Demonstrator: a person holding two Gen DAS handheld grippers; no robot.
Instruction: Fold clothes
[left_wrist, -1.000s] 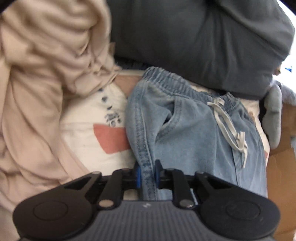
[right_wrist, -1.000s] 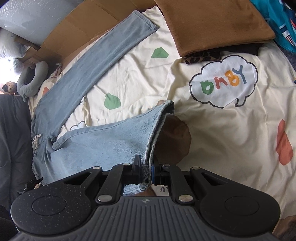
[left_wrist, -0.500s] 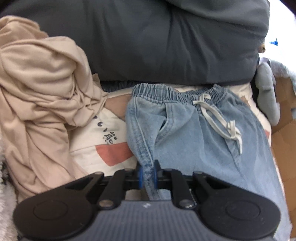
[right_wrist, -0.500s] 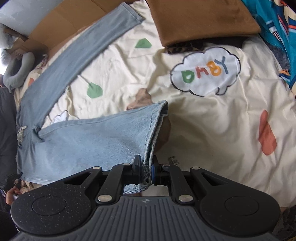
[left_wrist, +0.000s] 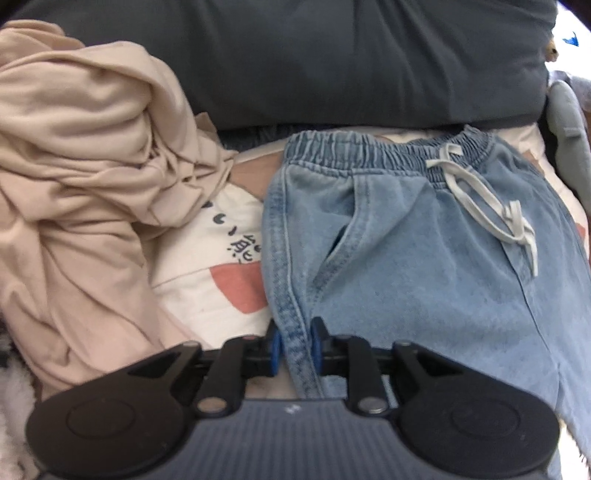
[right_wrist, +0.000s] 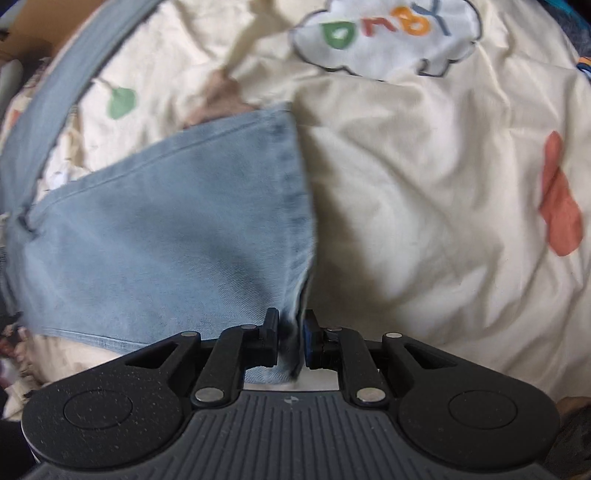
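Here the jeans (left_wrist: 424, 266) lie flat on the printed sheet (right_wrist: 424, 192), the left gripper (left_wrist: 295, 345) easing open around their side seam and the right gripper (right_wrist: 290, 341) easing open around the leg hem (right_wrist: 295, 206), denim between both pairs of jaws.

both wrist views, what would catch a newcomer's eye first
The light blue jeans fill both views, spread on a cream printed sheet. The left gripper straddles their side seam and the right gripper a leg hem, both with jaws opening. A crumpled beige garment is heaped left of the waistband.
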